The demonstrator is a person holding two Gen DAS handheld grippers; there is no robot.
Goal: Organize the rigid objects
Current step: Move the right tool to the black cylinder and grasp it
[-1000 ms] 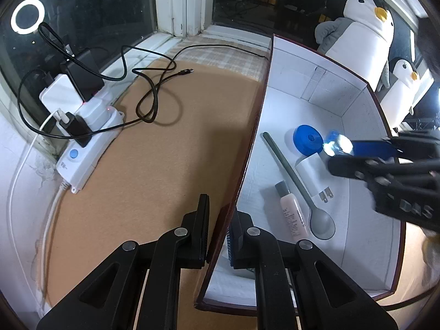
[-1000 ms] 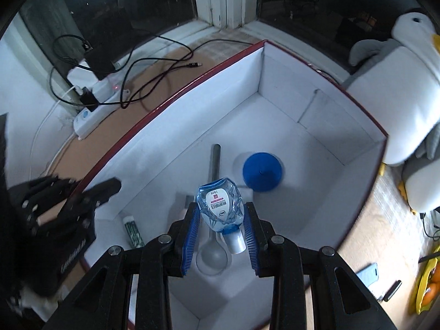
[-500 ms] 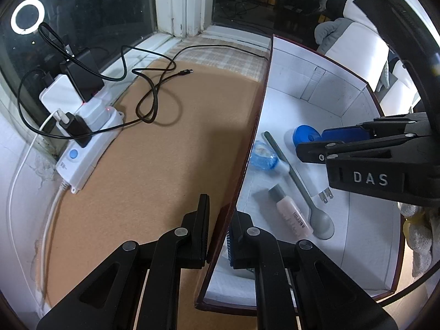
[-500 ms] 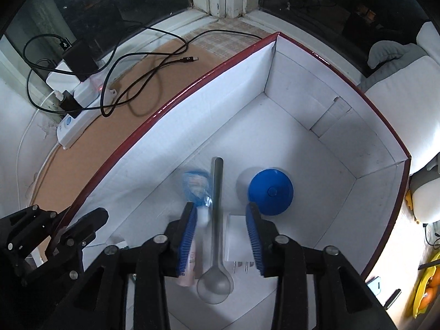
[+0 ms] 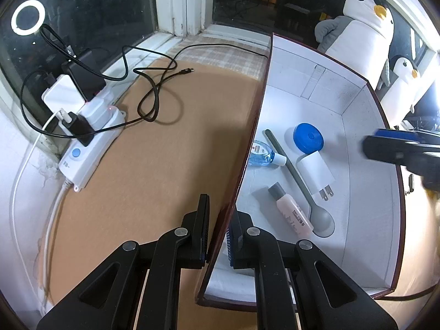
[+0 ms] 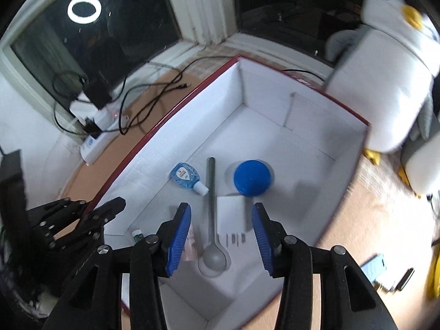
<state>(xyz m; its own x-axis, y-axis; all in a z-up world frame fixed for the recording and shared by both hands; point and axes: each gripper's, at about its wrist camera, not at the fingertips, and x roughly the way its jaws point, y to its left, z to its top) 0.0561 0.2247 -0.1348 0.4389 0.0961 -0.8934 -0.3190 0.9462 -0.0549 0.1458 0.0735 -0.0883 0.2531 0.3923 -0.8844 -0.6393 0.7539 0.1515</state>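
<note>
A white box with a dark red rim [image 5: 255, 126] [image 6: 176, 115] lies open on the tan table. Inside lie a small blue sanitizer bottle [image 5: 261, 152] [image 6: 185, 177], a grey spoon [image 5: 299, 184] [image 6: 211, 214], a blue round lid [image 5: 308, 137] [image 6: 251, 177], a white plug adapter [image 5: 315, 169] [image 6: 231, 214] and a pink tube [image 5: 291, 211]. My left gripper [image 5: 217, 231] is shut on the box's left wall. My right gripper [image 6: 221, 236] is open and empty above the box, over the spoon.
A white power strip [image 5: 90, 143] with black plugs and looping cables [image 5: 154, 96] lies left of the box by the window. Plush penguins [image 5: 363, 24] [image 6: 385, 63] stand behind the box. Small items [image 6: 376, 266] lie on the table at the right.
My right gripper let go of the blue sanitizer bottle, which now lies in the box by the left wall. The gripper opened wide and pulled back upward. The left gripper has not moved.
</note>
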